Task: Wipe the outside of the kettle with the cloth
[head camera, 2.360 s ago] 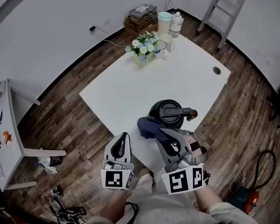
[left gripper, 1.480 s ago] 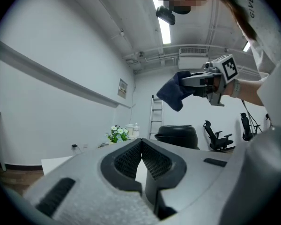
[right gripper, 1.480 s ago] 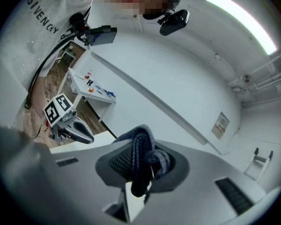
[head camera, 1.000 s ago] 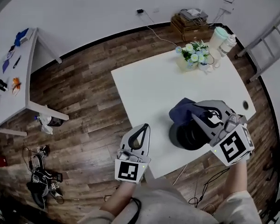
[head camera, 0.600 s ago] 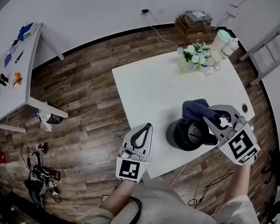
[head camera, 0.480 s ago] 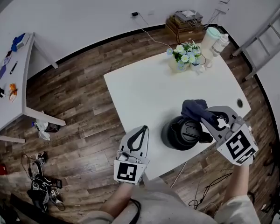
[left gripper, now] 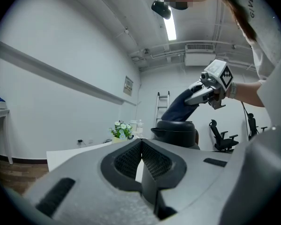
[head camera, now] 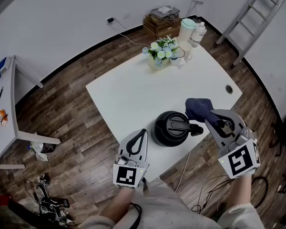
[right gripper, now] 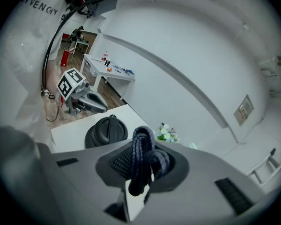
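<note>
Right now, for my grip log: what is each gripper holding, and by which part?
The right gripper is shut on the dark blue cloth, pinching a bunched fold. The left gripper is shut, holding nothing.

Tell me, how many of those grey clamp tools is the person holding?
2. The left hand-held gripper, shut and empty, is by the table's near edge; the right hand-held gripper grips the dark cloth beside the kettle. None hidden.

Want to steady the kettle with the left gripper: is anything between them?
No. The head view shows only bare white table between the left gripper and the kettle.
</note>
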